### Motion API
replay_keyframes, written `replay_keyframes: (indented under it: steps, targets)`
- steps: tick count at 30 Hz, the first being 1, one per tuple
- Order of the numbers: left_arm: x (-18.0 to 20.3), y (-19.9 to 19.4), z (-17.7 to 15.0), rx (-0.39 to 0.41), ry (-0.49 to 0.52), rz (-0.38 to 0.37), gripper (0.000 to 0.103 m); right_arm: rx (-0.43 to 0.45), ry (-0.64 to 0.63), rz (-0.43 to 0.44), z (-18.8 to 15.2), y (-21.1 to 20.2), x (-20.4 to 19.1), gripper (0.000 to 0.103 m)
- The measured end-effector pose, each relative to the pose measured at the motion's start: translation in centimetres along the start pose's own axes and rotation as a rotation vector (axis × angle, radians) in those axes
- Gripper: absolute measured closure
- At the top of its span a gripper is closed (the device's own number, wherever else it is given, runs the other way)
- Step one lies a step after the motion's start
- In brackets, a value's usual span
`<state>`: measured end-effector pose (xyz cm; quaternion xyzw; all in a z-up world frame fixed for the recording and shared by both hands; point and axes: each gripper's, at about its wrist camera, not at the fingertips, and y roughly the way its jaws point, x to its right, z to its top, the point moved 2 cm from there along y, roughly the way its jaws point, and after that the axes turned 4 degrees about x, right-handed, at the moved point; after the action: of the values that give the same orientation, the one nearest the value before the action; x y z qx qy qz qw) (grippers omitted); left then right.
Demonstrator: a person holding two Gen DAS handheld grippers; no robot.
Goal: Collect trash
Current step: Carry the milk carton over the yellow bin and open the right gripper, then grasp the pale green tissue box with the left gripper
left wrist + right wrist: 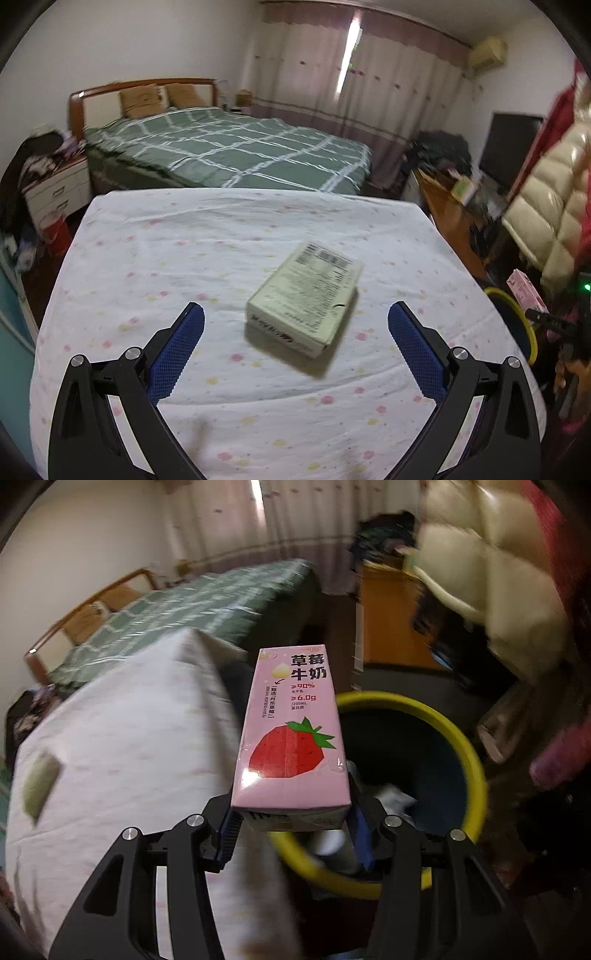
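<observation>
A pale green box (304, 298) with a barcode label lies on the table's floral cloth (184, 258). My left gripper (295, 317) is open, its blue pads on either side of the box and a little nearer than it. My right gripper (291, 823) is shut on a pink strawberry milk carton (293, 731) and holds it beside the table over the near rim of a yellow-rimmed bin (469, 746). The bin holds some white trash (395, 797). The green box also shows in the right wrist view (38, 781). The carton (524, 290) and bin rim (517, 314) show at the right of the left wrist view.
A bed with a green checked cover (229, 151) stands beyond the table. A wooden desk (450, 221) with clutter and a dark screen (509, 147) is at the right. A cream puffer jacket (550, 192) hangs at the far right. A white nightstand (59, 192) stands at the left.
</observation>
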<state>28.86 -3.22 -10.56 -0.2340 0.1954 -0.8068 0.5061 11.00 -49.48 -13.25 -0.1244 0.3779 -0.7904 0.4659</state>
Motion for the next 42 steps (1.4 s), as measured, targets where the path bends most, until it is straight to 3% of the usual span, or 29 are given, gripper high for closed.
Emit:
replay_keyframes:
  steps: [5, 8, 20, 26, 39, 40, 42]
  targets:
    - [1.4, 1.1, 1.1, -0.041, 0.049, -0.055, 0.005, -0.062, 0.044, -0.058, -1.4, 2.4, 3.4, 0.053]
    - [1.9, 1.7, 1.7, -0.057, 0.071, -0.075, 0.005, -0.066, 0.073, -0.076, -2.0, 3.1, 4.4, 0.034]
    - [1.1, 6.9, 2.9, -0.164, 0.108, -0.126, 0.005, -0.042, 0.079, -0.037, -1.8, 2.2, 4.4, 0.034]
    - [1.6, 9.9, 3.5, -0.233, 0.182, -0.154, 0.005, -0.049, 0.084, -0.029, -1.8, 1.8, 4.1, 0.034]
    - [3.0, 15.2, 1.9, -0.38, 0.341, -0.052, 0.005, -0.051, 0.082, -0.001, -2.1, 1.7, 3.9, 0.034]
    - [3.0, 15.4, 1.7, -0.39, 0.347, -0.045, 0.006, -0.05, 0.081, 0.002, -2.1, 1.6, 3.9, 0.034]
    - [3.1, 15.6, 1.6, -0.395, 0.332, -0.057, 0.02, -0.049, 0.079, 0.011, -2.1, 1.4, 3.8, 0.034]
